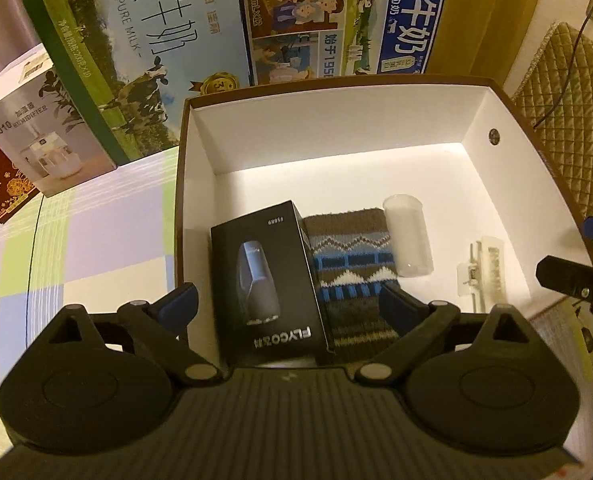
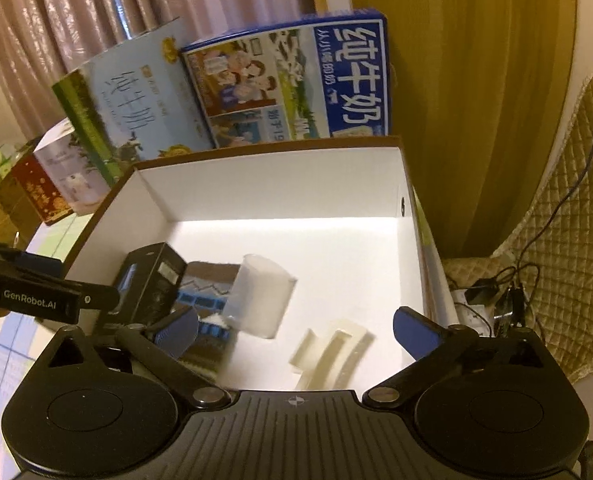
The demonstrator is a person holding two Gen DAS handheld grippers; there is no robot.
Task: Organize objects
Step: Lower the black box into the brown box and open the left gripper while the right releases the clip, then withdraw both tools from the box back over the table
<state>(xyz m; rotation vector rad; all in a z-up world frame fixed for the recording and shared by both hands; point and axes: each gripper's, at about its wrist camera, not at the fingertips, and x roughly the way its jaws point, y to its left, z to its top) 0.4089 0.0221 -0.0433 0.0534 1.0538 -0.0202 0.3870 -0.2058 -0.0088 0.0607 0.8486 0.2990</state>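
A brown box with a white inside [image 1: 336, 128] [image 2: 272, 196] stands open on the table. Along its near side lie a black shaver carton [image 1: 268, 280] [image 2: 148, 280], a patterned knit sock [image 1: 352, 276] [image 2: 204, 292], a frosted plastic cup on its side [image 1: 408, 236] [image 2: 260, 296] and a cream hair clip [image 1: 484, 268] [image 2: 332, 352]. My left gripper [image 1: 292, 308] is open above the carton and the sock, holding nothing. My right gripper [image 2: 296, 332] is open over the clip, also holding nothing. The left gripper's body [image 2: 36, 292] shows at the left of the right wrist view.
Two milk cartons [image 1: 168, 48] [image 1: 344, 16] stand behind the box, with a humidifier box [image 1: 44, 128] and a red box [image 1: 0, 188] to their left. The checked tablecloth [image 1: 96, 220] lies left of the box. A quilted chair [image 2: 568, 240] with cables stands to the right.
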